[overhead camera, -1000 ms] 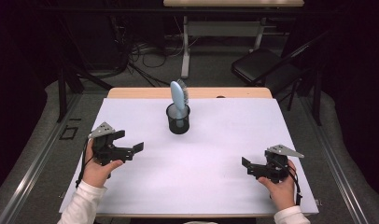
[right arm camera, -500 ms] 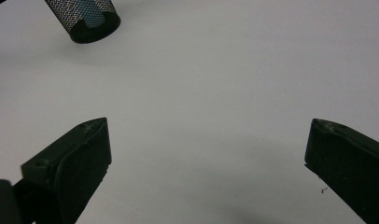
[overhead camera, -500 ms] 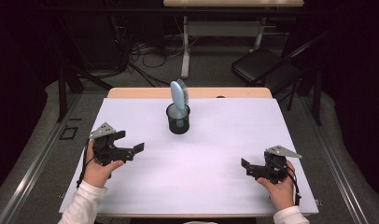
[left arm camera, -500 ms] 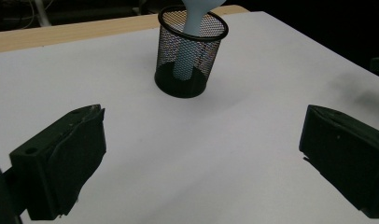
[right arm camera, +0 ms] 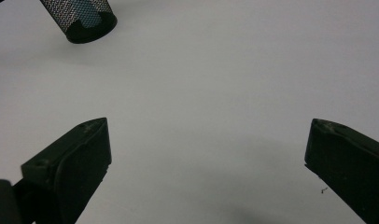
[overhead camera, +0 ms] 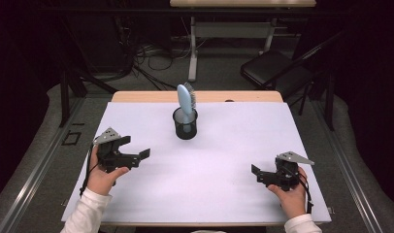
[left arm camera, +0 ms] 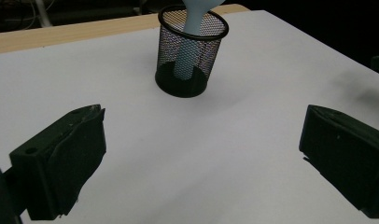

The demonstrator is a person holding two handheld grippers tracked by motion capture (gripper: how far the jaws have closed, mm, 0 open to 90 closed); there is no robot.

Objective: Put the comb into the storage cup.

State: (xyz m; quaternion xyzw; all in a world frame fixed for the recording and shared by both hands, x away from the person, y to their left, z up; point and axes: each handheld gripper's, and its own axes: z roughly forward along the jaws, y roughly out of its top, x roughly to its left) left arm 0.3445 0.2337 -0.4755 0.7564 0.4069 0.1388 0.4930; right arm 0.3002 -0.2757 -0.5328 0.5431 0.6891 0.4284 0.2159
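A black mesh cup [overhead camera: 185,125] [left arm camera: 191,51] [right arm camera: 79,18] stands upright at the back middle of the white table [overhead camera: 219,160]. A pale blue hairbrush [overhead camera: 186,99] sits handle-down inside it, its handle [left arm camera: 190,42] visible through the mesh. My left gripper [overhead camera: 137,156] [left arm camera: 201,158] rests at the table's left side, open, with bare tabletop between its jaws. My right gripper [overhead camera: 258,174] [right arm camera: 211,172] lies near the front right, also open and empty. Both point toward the table's middle, well short of the cup.
A wooden strip [overhead camera: 151,96] runs along the table's far edge. Behind the table stand a black chair [overhead camera: 277,68] and a desk frame with cables [overhead camera: 137,53] on the floor. Dark floor surrounds the table.
The right gripper has drifted slightly down toward the front edge. The left gripper and the cup with the brush stay where they were.
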